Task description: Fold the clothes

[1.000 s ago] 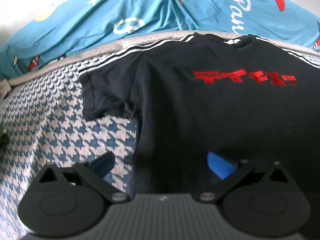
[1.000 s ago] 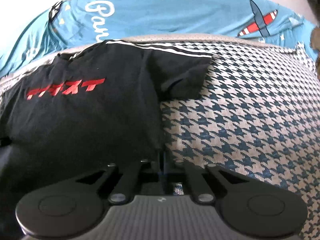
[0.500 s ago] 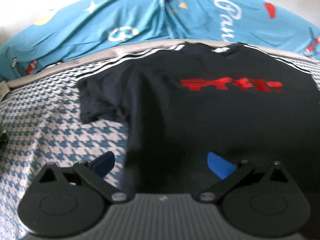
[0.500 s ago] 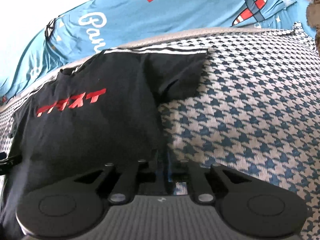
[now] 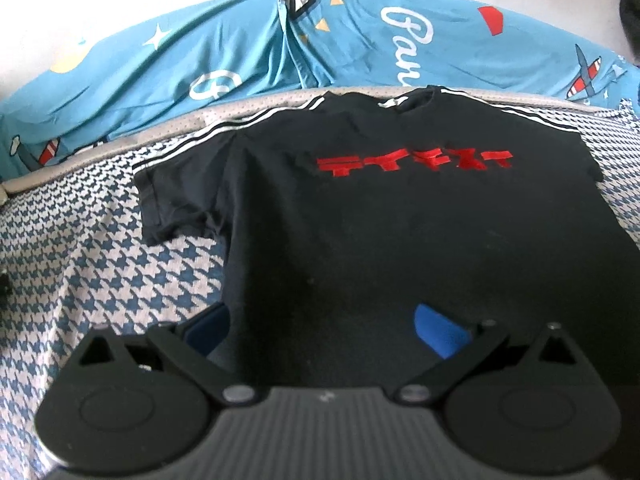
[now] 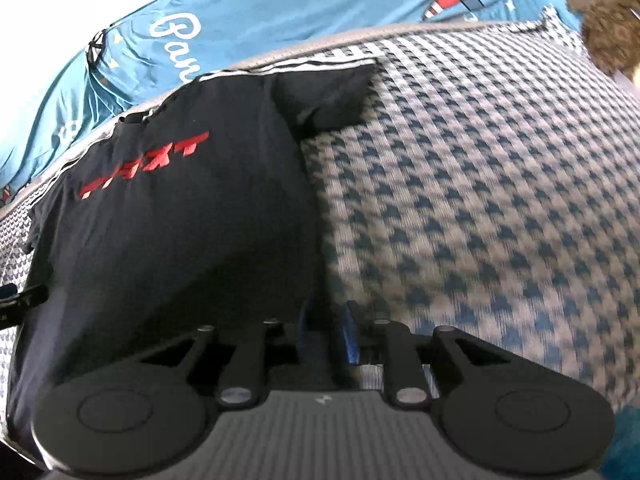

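- While the shirt [image 5: 400, 220] lies flat, front up, on the checked cover [image 5: 100, 264], collar far and hem near, the left gripper [image 5: 320, 328] hangs spread wide across its near left edge
- The right gripper [image 6: 326, 332] is pressed together on the near right corner of the shirt [image 6: 192, 220]; it seems to pinch the hem, though the cloth between the pads is hard to see
- Since a second ago the right view has tilted and the cover [image 6: 480, 200] is blurred, so this hand is moving with the corner; the left view has only shifted a little
- I judge that a fold is starting from the hem, with only one corner held
- A blue sheet [image 5: 240, 48] lies beyond the collar
- No container is in view
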